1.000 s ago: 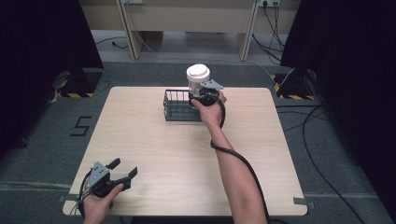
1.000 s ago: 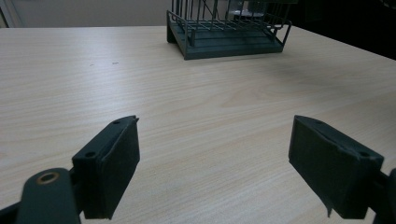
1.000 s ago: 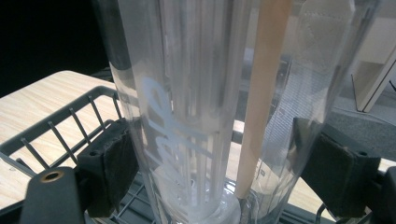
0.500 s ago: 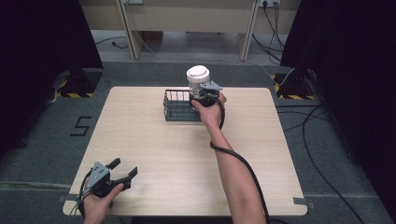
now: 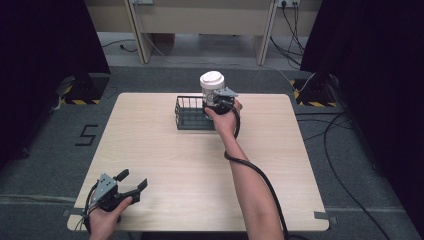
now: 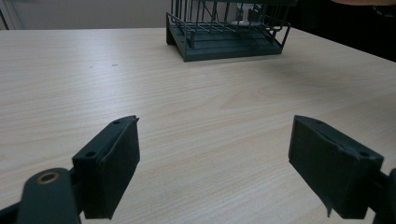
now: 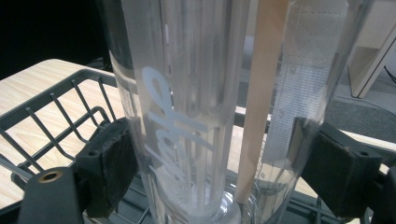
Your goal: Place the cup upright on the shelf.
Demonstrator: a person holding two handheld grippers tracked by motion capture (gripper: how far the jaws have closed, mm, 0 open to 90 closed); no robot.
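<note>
A clear plastic cup [image 5: 212, 82] with a white lid stands upright at the right end of a dark wire basket [image 5: 187, 117] at the table's far middle. My right gripper [image 5: 216, 102] is shut on the cup. In the right gripper view both pads press the cup [image 7: 187, 116], which has white lettering and a wooden stick inside, and the basket [image 7: 56, 112] wires lie below and to the left. My left gripper [image 5: 131, 181] rests open at the near left corner. In the left gripper view its jaws [image 6: 215, 158] stand wide apart over bare wood, facing the basket [image 6: 224, 39].
The light wooden table [image 5: 200, 165] has open room between the two grippers. A black cable trails along the person's right forearm [image 5: 250, 175]. Dark curtains and floor cables surround the table.
The cup and my right gripper have sunk very slightly toward the basket. The left gripper has not moved.
</note>
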